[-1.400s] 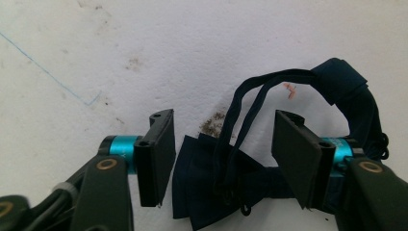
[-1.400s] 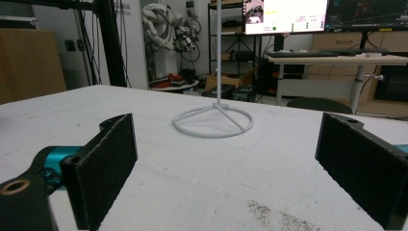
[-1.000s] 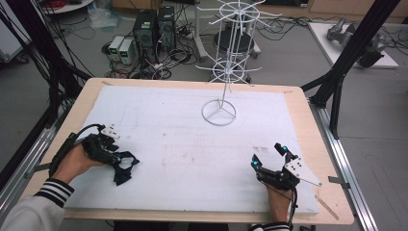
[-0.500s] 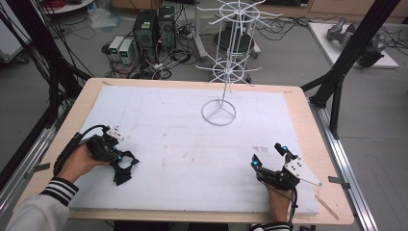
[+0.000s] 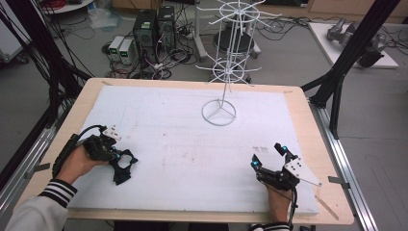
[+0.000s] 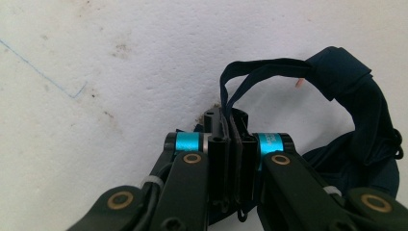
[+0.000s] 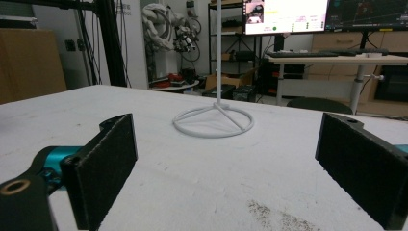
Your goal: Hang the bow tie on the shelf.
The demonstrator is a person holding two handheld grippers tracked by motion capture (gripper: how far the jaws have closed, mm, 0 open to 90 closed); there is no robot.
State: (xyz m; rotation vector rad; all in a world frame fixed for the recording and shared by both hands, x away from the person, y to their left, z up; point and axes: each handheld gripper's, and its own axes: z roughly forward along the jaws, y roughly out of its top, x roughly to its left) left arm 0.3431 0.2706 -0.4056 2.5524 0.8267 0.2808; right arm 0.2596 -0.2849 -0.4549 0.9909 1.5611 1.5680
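We see left claw (image 6: 230, 126) clamped on thin strap (image 6: 250, 77) edge; may slip on lifting. Right claw (image 7: 226, 168) apart, idle.

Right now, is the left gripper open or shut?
Shut: the left gripper pinches a dark strap, its jaws pressed together.

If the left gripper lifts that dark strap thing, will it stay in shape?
Probably not. The dark blue fabric strap lies in loose, folded loops, so it looks floppy and would likely dangle. The left gripper pinches one thin band; it seems light.
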